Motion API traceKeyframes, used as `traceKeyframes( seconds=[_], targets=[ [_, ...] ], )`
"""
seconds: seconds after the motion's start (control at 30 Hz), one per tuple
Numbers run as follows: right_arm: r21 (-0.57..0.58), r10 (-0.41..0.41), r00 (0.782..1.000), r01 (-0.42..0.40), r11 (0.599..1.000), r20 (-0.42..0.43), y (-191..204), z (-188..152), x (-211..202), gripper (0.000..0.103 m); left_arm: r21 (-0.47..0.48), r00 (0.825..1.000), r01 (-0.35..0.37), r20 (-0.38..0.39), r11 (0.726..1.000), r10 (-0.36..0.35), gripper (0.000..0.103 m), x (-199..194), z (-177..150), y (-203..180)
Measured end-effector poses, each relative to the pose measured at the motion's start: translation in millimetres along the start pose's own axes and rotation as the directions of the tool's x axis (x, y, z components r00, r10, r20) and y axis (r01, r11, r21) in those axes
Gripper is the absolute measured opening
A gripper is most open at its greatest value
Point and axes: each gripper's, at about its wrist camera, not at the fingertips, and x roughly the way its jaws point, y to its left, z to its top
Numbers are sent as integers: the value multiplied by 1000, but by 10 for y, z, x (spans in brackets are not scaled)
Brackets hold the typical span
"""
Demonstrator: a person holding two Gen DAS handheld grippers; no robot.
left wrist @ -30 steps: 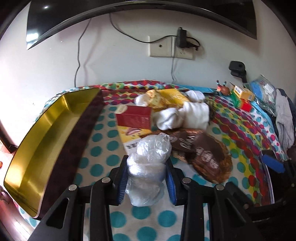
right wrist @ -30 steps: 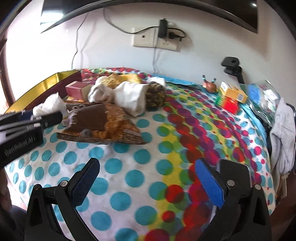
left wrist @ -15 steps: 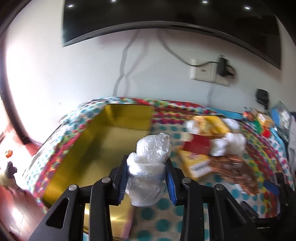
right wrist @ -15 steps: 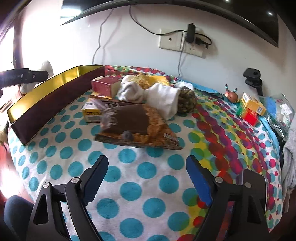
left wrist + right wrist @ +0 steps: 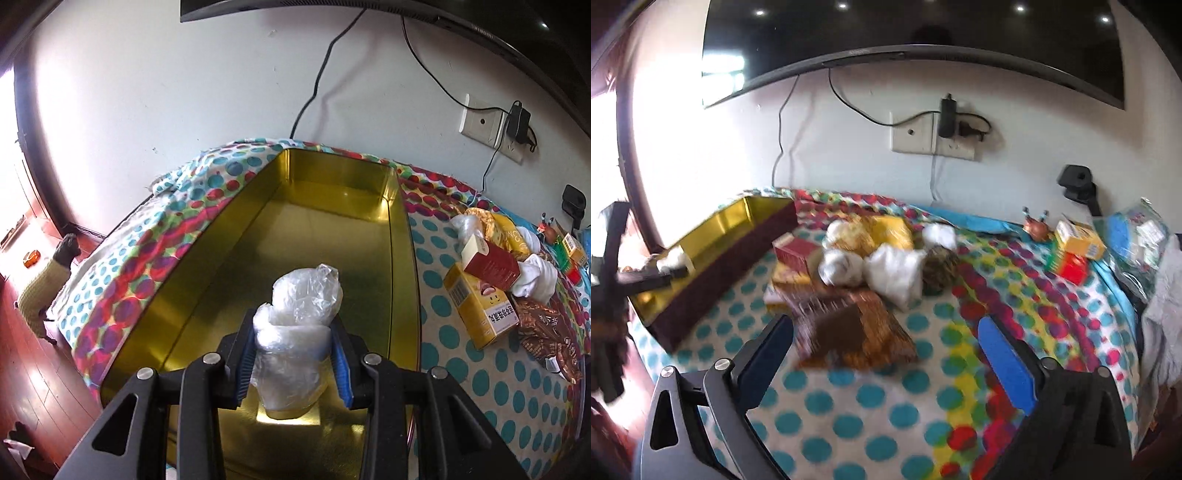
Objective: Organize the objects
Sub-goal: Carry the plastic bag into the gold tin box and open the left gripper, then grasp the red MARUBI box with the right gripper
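Note:
My left gripper (image 5: pixel 293 356) is shut on a crumpled clear plastic bag (image 5: pixel 299 317) and holds it over the near end of the gold tin box (image 5: pixel 325 214), which has nothing else inside. In the right wrist view the same box (image 5: pixel 713 258) stands at the left with the bag (image 5: pixel 674 258) over it. My right gripper (image 5: pixel 882 358) is open and empty above the dotted cloth, close in front of a brown snack bag (image 5: pixel 849 332). Behind that lie a red carton (image 5: pixel 796 253), white socks (image 5: pixel 886 269) and a yellow packet (image 5: pixel 882 230).
A yellow carton (image 5: pixel 480 310) and red carton (image 5: pixel 493 264) lie just right of the tin. Small orange and red boxes (image 5: pixel 1075 251), a plastic pouch (image 5: pixel 1141 236) and grey cloth (image 5: pixel 1167 314) crowd the right side. A wall socket (image 5: pixel 931 134) with cables is behind.
My left gripper has carried the plastic bag left from the pile to over the gold tin. My right gripper has moved closer to the brown snack bag, still open.

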Motion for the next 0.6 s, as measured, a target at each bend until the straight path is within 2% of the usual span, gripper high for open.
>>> traceKeyframes(
  seconds=[0.1, 0.13, 0.3, 0.4, 0.43, 0.5, 0.6],
  targets=[
    [-40, 27, 999, -29, 999, -43, 220, 173, 188, 102, -5, 1000, 16, -1, 1000, -16, 42, 63, 7, -36],
    [-73, 41, 998, -45, 996, -57, 353, 247, 283, 102, -4, 1000, 13, 1, 1000, -13, 47, 78, 8, -37],
    [-214, 85, 991, -105, 971, -100, 884, 478, 713, 102, 6, 1000, 21, 17, 1000, -21, 57, 73, 18, -9],
    [-229, 144, 974, -183, 956, -176, 1061, 569, 1058, 99, 3, 999, 30, 35, 1000, -30, 69, 38, 4, 62],
    [-230, 146, 970, -189, 955, -193, 1095, 590, 1174, 97, -3, 998, 37, 42, 999, -37, 69, 19, -3, 91],
    [-225, 148, 965, -197, 954, -216, 1114, 609, 1302, 80, -15, 997, 46, 55, 999, -45, 70, -42, -41, 135],
    [-194, 162, 952, -216, 957, -260, 1068, 621, 1478, 75, -7, 996, 52, 79, 999, -51, 70, -137, -119, 159]
  ],
)
